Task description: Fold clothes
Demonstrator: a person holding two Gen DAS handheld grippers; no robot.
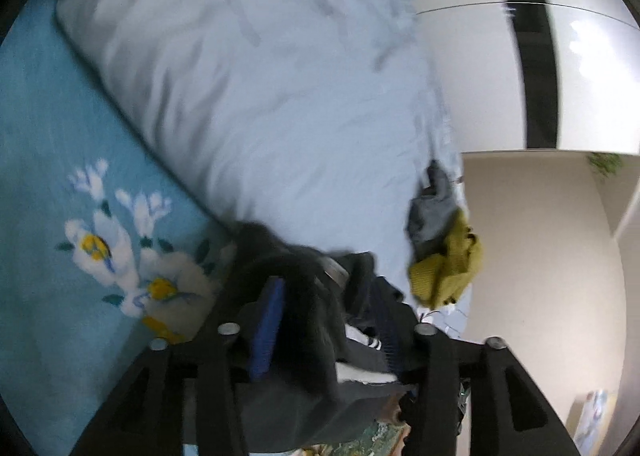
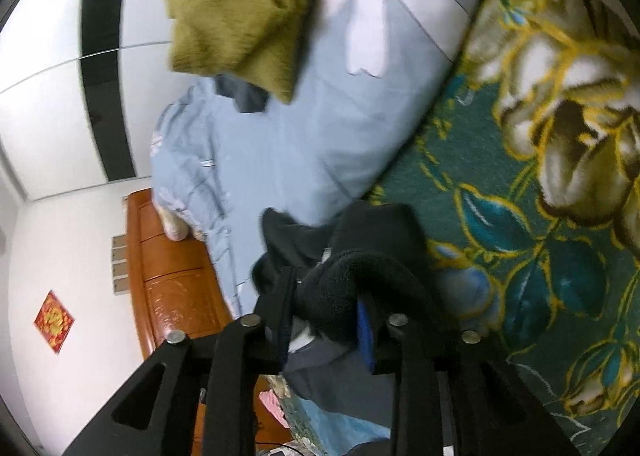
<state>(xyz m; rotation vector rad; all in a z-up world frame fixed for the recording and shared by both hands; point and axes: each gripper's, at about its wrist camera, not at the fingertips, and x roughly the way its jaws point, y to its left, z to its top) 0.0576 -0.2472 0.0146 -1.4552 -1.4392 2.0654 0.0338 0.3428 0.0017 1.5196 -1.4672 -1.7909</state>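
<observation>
Black garment (image 1: 304, 296) bunched between both jaws, left (image 1: 328, 320) and right (image 2: 326, 316) clamped on it.

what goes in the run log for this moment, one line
step: fold clothes | left gripper: shut on black garment | right gripper: shut on black garment | beyond: light blue duvet, olive sweater

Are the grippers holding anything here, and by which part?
Both hold the same dark fleece garment. The left gripper and the right gripper each pinch a bunched fold of it; which part of the garment cannot be told.
</observation>
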